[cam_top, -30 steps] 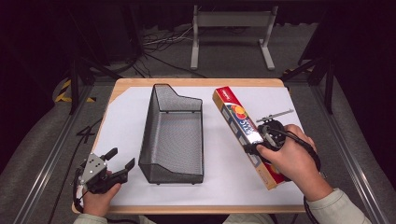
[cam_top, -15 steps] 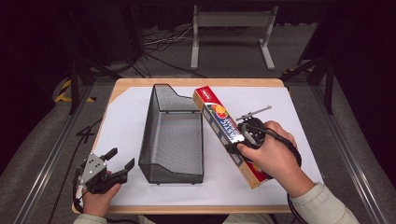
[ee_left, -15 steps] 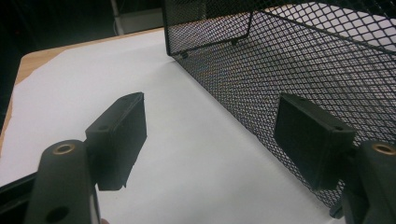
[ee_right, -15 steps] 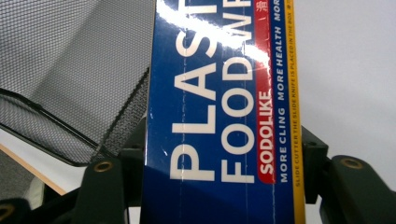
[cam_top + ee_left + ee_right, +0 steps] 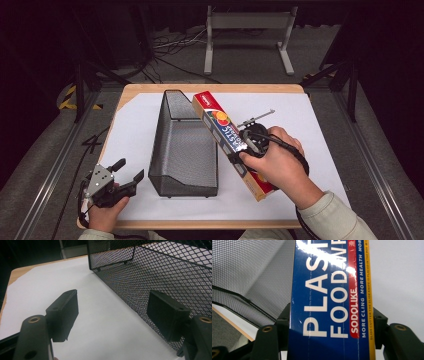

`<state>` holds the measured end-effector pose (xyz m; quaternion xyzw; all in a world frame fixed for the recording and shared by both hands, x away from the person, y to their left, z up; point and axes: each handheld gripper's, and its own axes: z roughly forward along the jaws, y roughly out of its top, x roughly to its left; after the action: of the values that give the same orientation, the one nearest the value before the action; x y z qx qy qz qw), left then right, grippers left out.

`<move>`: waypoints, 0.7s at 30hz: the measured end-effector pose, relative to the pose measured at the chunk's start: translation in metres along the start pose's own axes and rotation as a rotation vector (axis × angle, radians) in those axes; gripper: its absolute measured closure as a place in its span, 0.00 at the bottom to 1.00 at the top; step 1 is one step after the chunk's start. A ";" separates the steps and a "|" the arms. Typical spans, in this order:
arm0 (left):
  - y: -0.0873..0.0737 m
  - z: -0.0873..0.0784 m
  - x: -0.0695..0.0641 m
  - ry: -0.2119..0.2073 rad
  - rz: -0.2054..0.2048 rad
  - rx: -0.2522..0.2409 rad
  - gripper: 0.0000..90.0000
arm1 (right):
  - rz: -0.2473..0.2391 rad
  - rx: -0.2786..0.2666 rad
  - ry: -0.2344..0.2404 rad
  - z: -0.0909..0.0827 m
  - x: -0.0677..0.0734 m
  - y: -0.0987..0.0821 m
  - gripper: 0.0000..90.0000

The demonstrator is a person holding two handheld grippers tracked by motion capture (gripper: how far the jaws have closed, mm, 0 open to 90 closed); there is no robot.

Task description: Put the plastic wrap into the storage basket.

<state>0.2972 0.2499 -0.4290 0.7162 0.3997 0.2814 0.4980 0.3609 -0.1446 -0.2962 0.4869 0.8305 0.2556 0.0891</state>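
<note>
1. A long box of plastic food wrap [image 5: 226, 135] is being held by the right gripper [image 5: 250, 142], clamped across its width between the jaws.
2. In the right gripper view, the blue face of the box [image 5: 332, 302], with large white letters and a red and yellow strip along one edge, is being pressed from both sides by the black jaws.
3. The box is being carried tilted, with its far red end over the right rim of a black mesh basket [image 5: 182, 145] and its near end hidden partly under the right hand [image 5: 277, 165].
4. The basket is being borne by a white sheet [image 5: 135, 130] that is spread over the wooden desk [image 5: 132, 91].
5. The left gripper [image 5: 122, 175] is being held by the left hand [image 5: 107, 212] at the near left corner of the desk, close to the basket's near left corner but apart from it.
6. Its jaws are being kept wide apart with nothing between them; in the left gripper view, the basket's mesh wall [image 5: 160, 272] is being seen past the right jaw.
</note>
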 end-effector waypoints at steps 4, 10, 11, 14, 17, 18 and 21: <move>0.000 0.000 0.000 0.000 0.001 0.000 0.29 | -0.003 0.002 0.011 0.004 0.007 0.003 0.45; 0.000 0.000 0.000 -0.001 0.001 -0.001 0.29 | -0.007 0.005 0.022 0.009 0.014 0.007 0.45; 0.000 0.000 0.000 -0.001 0.001 -0.001 0.29 | -0.005 0.006 0.024 0.009 0.015 0.008 0.45; 0.000 0.000 0.000 0.000 0.001 0.000 0.29 | 0.001 0.004 0.040 0.011 0.019 0.011 0.45; 0.000 0.000 0.000 -0.001 0.001 -0.001 0.29 | 0.000 0.002 0.045 0.013 0.022 0.012 0.45; 0.000 0.000 0.000 -0.001 0.002 -0.001 0.29 | -0.001 0.001 0.049 0.014 0.023 0.013 0.45; 0.000 0.001 0.000 -0.001 0.002 0.002 0.29 | 0.007 0.007 0.059 0.018 0.028 0.017 0.45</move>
<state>0.2976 0.2498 -0.4294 0.7174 0.3988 0.2812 0.4972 0.3667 -0.1080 -0.3001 0.4825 0.8318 0.2674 0.0620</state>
